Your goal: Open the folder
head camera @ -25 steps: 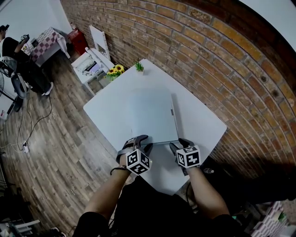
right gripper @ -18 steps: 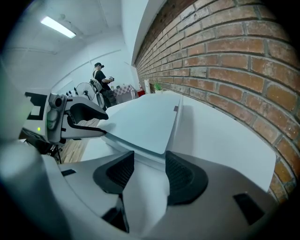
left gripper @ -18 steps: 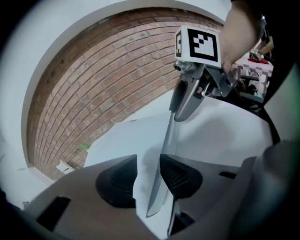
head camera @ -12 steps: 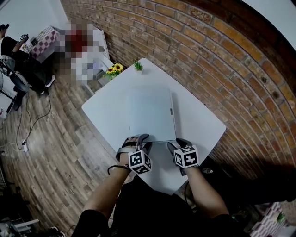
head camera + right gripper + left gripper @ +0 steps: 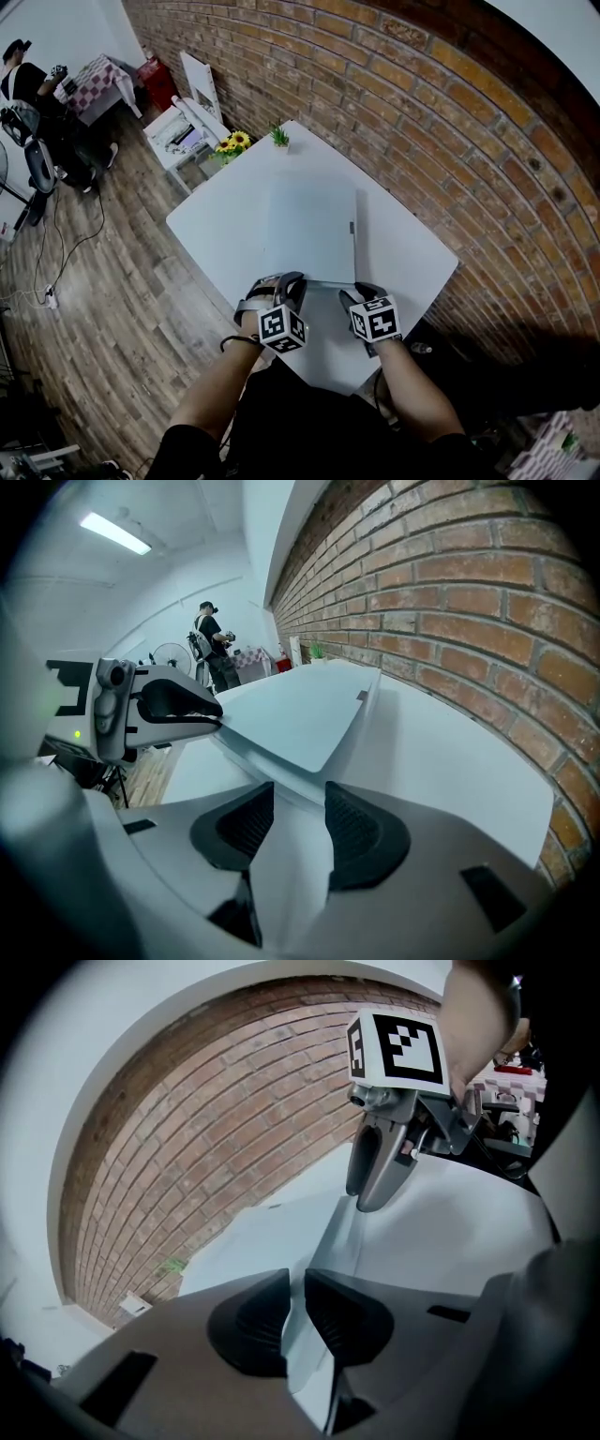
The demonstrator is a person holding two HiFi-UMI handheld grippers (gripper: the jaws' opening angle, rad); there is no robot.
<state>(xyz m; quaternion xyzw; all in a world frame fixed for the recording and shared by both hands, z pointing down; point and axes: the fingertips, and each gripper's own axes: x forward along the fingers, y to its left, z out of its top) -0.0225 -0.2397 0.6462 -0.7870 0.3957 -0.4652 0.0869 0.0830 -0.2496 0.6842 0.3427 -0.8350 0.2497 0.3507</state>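
A pale blue-grey folder (image 5: 309,230) lies on the white table (image 5: 211,234) with its clasp side toward the brick wall. My left gripper (image 5: 286,281) is at the folder's near edge. Its jaws have just been closing and are now shut on the thin top cover (image 5: 281,1232), which stands a little raised. In its own view the left gripper (image 5: 297,1321) has the sheet between its pads. My right gripper (image 5: 361,292) sits at the near right corner. Its jaws (image 5: 298,832) have just been closing too but still show a gap, with the folder's lower edge (image 5: 281,785) just ahead.
Yellow flowers (image 5: 232,142) and a small green plant (image 5: 281,135) stand at the table's far corner. The brick wall (image 5: 422,112) runs along the right. A white stand (image 5: 183,131) is beyond the table, and a person (image 5: 23,80) stands far left.
The left gripper's jaws have closed on the folder's near edge. The cover's near edge now sits slightly higher than before. The right gripper has stayed where it was.
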